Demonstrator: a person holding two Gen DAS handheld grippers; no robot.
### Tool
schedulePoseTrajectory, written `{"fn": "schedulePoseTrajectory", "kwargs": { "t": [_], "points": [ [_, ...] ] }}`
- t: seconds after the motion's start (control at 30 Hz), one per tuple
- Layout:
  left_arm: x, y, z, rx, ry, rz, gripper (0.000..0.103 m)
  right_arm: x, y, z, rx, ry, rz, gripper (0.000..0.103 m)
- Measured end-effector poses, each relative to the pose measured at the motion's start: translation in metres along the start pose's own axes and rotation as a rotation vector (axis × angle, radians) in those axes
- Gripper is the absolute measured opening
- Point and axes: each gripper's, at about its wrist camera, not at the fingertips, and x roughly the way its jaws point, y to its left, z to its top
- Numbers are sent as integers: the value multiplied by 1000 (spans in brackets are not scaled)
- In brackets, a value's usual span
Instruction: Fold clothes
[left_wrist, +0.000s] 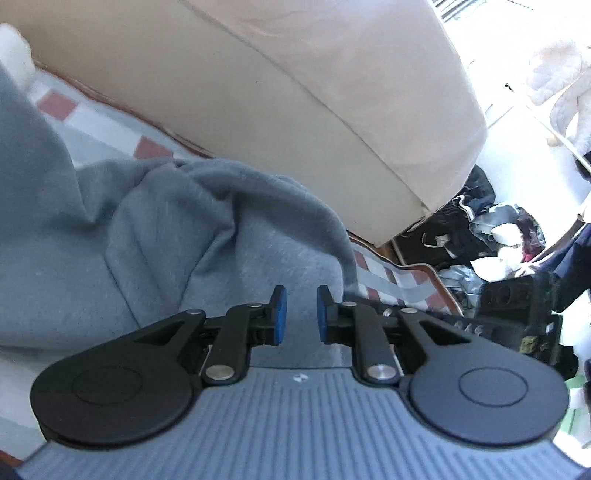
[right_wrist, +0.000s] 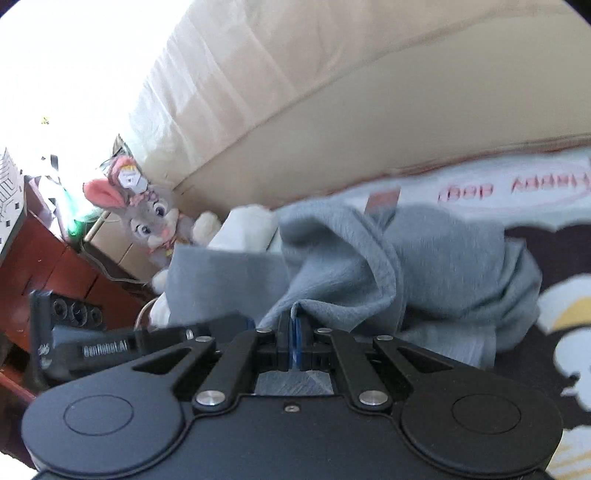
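Note:
A grey sweatshirt (left_wrist: 147, 229) lies rumpled on a patterned mat (left_wrist: 399, 280). My left gripper (left_wrist: 301, 295) hovers over its lower part, blue pads a small gap apart with no cloth between them. In the right wrist view the same grey sweatshirt (right_wrist: 424, 266) is bunched up, and my right gripper (right_wrist: 294, 317) is shut on a raised fold of it; the cloth rises in a peak at the fingertips. The left gripper's black body (right_wrist: 92, 347) shows at the left of that view.
A beige cushioned sofa (left_wrist: 295, 92) runs along the far side of the mat. A heap of dark and light clothes (left_wrist: 498, 229) lies at the right. A plush rabbit (right_wrist: 147, 218) and a red-brown wooden cabinet (right_wrist: 55, 266) stand at the left.

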Motion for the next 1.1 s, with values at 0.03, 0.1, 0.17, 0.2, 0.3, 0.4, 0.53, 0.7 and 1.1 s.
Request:
{"fn": "schedulePoseTrajectory", "kwargs": {
  "t": [0.03, 0.1, 0.17, 0.2, 0.3, 0.4, 0.53, 0.7, 1.1],
  "points": [
    [-2, -5, -1, 44, -12, 50, 18, -2, 3, 2, -18, -2, -24, 4],
    [-4, -16, -3, 141, -35, 154, 21, -6, 9, 8, -34, -8, -50, 4],
    [-7, -11, -2, 92, -25, 82, 21, -7, 12, 12, -43, -12, -54, 4],
    [-8, -7, -1, 57, -17, 34, 24, -7, 16, 13, -68, -10, -65, 4],
    [-13, 1, 2, -67, -35, -10, 27, 1, 21, 9, -160, 12, -156, 4],
    [-14, -8, -3, 11, -20, 61, 31, 7, 16, 3, -153, 29, -204, 4],
    [-9, -16, -10, 78, 44, 51, 34, 1, 15, 8, -90, 17, -144, 4],
    [-1, -32, -18, 150, 9, 90, 35, -15, 22, 20, 18, -27, -34, 4],
    [-1, -9, -11, -19, 1, -219, 54, -12, 39, 31, -31, -31, -145, 4]
  ]
}}
